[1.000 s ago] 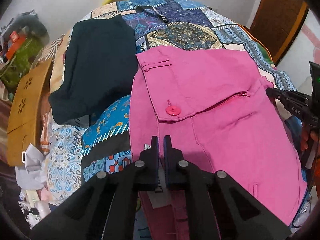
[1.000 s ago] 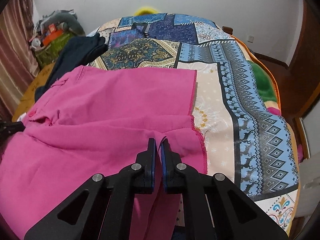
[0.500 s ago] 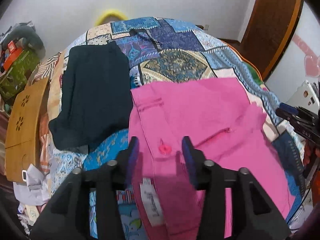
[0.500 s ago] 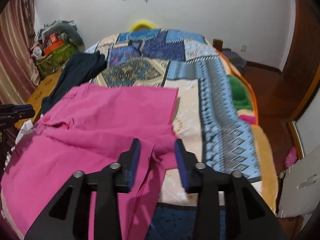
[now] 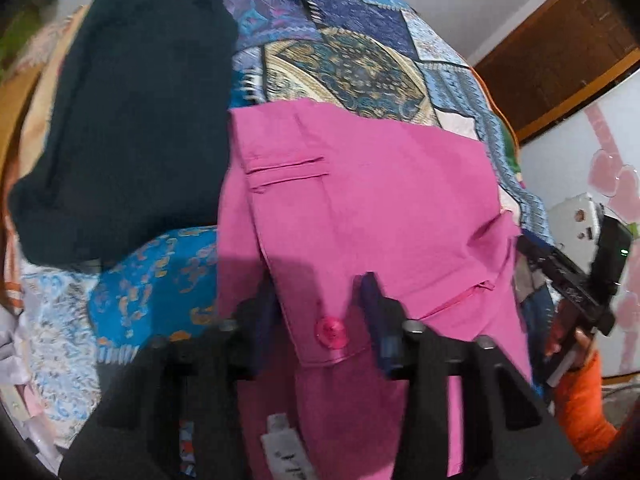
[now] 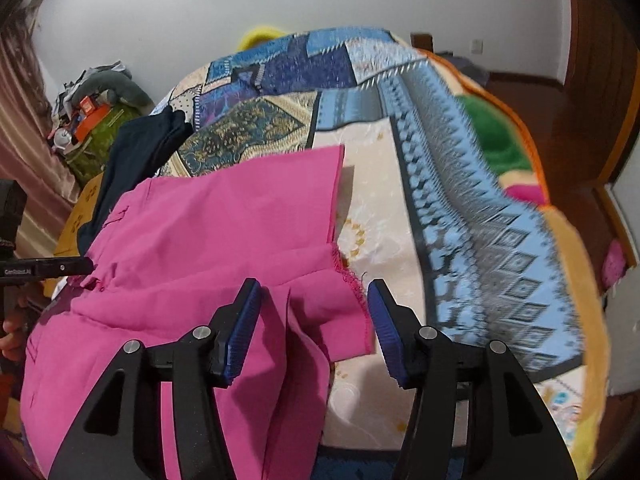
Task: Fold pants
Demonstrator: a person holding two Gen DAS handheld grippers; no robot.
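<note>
Both claws stood with their jaws spread apart and nothing held between them. From the left wrist view, the left claw (image 5: 320, 316) hovered over the waistband end of the pink pants (image 5: 360, 208), its dark fingers (image 5: 376, 320) straddling the round pink button (image 5: 331, 333) on the waistband flap. A white label (image 5: 286, 452) showed at the inside of the waist, low in the view between the claw's arms. The pants lay spread on the bed, over a patchwork bedspread (image 5: 360, 64) of blue, purple and cream panels. A dark folded garment (image 5: 128, 112) lay on the bedspread just beside the pants, touching their left edge. The right claw (image 5: 568, 280) showed at the right border of that view, beyond the far side of the pants, held in a hand with an orange sleeve (image 5: 580, 408).

From the right wrist view, the right claw (image 6: 312, 328) sat above the leg end of the pink pants (image 6: 208, 240), with blue ribbed pads (image 6: 240, 332) on the inner faces of its fingers. One leg hem, with a frayed stitched edge (image 6: 352, 280), lay rumpled between the pads, and the other leg lay flat further back. The bedspread (image 6: 460, 184) ran off to the right. The left claw (image 6: 48, 268) showed at the left border.
</note>
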